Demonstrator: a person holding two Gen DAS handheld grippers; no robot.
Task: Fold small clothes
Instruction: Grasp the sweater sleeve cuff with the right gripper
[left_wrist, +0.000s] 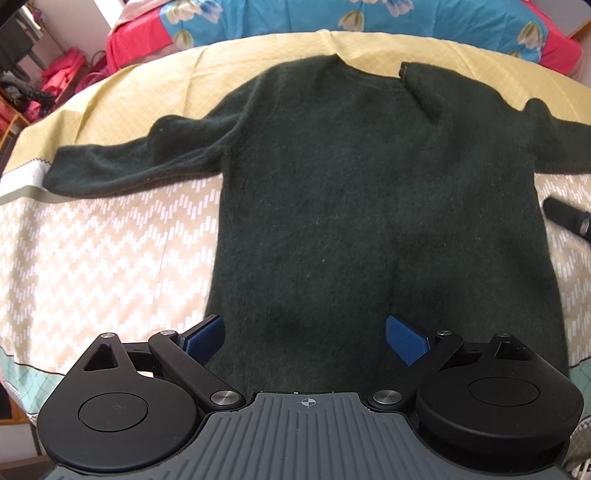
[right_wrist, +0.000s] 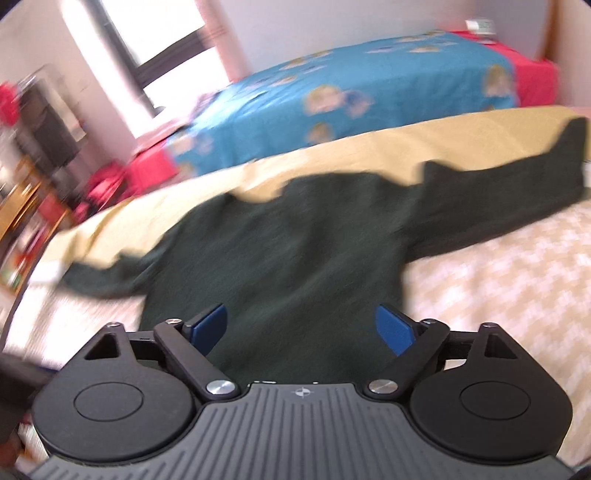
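Left claw (left_wrist: 304, 338) agape, right claw (right_wrist: 301, 328) agape, both over flat green sweater (left_wrist: 369, 184) on bedspread (left_wrist: 110, 251)

Dark green sweater (left_wrist: 369, 206), flat, sleeves outspread

Before you lies a bed cover (left_wrist: 110, 240), its near part beige with a white zigzag pattern, its far part plain yellow. Beyond it you see a blue floral bedspread (left_wrist: 369, 18) edged in red, and pink bags (left_wrist: 66, 70) at far left.
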